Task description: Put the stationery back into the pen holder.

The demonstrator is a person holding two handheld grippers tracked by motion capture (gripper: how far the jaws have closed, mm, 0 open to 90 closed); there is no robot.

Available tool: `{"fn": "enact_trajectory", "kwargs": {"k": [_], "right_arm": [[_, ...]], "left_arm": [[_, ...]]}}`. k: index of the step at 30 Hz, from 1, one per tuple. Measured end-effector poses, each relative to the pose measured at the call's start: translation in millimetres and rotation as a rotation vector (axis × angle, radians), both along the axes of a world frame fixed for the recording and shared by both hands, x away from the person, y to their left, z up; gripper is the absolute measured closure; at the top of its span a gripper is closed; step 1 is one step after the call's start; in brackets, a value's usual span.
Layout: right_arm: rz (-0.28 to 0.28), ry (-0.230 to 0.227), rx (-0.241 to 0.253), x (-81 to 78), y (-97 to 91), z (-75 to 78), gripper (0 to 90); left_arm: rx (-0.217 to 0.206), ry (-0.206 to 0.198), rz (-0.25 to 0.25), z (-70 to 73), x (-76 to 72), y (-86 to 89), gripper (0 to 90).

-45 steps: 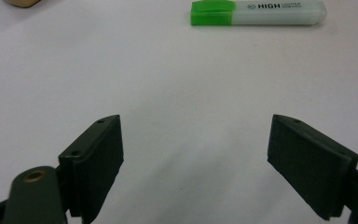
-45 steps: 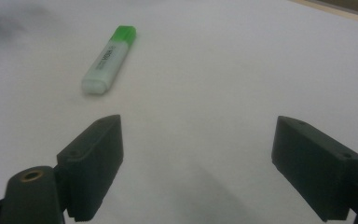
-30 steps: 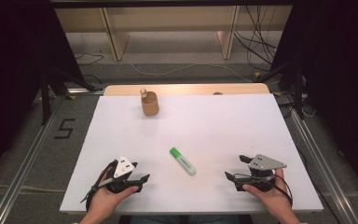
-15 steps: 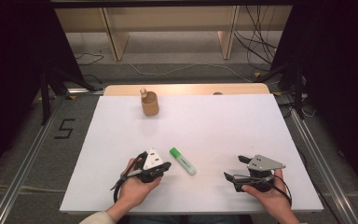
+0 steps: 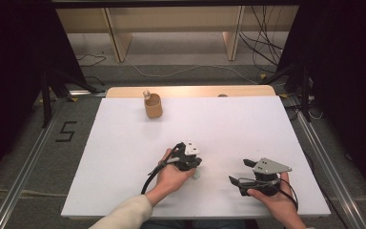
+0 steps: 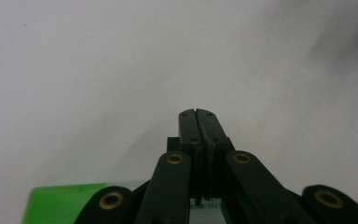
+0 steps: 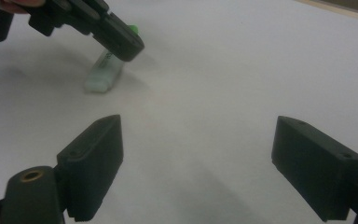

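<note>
Above the table (image 5: pixel 124 157), the high view shows the left gripper (image 5: pixel 194 164) well short of the wooden cup (image 5: pixel 153 106), its fingers over a green-and-white marker (image 5: pixel 197 174) whose pale end peeks out beside them. The right gripper (image 5: pixel 236 182) rests to the right of the marker, well apart from it.

Along the left gripper (image 6: pixel 198 122) in its own view, the fingers (image 6: pixel 186 128) meet flat with nothing between them; the marker's green part (image 6: pixel 60 200) lies beneath them.

Beyond the right gripper (image 7: pixel 198 154) in its own view, the fingers (image 7: pixel 95 161) stand wide apart and empty, and the left gripper (image 7: pixel 121 44) hangs over the marker (image 7: pixel 103 72), which lies on the table (image 7: pixel 242 70).
</note>
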State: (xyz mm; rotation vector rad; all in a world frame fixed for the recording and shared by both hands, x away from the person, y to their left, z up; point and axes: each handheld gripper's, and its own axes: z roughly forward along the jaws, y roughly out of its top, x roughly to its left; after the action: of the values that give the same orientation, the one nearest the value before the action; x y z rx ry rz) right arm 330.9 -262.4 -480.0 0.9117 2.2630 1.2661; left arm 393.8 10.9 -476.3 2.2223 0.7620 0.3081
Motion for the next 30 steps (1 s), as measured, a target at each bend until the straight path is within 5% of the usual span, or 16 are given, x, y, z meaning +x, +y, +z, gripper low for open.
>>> {"fn": "enact_trajectory", "kwargs": {"k": [15,30], "right_arm": [[0.003,0.002,-0.003,0.7,-0.7,0.0,17.4],[0.003,0.002,-0.001,-0.3,-1.1,0.6,17.4]], "left_arm": [[0.063,0.033,-0.036,-6.9,-1.2,-12.1,89.8],[0.136,0.096,-0.091,-0.4,-10.1,2.0,89.8]]}}
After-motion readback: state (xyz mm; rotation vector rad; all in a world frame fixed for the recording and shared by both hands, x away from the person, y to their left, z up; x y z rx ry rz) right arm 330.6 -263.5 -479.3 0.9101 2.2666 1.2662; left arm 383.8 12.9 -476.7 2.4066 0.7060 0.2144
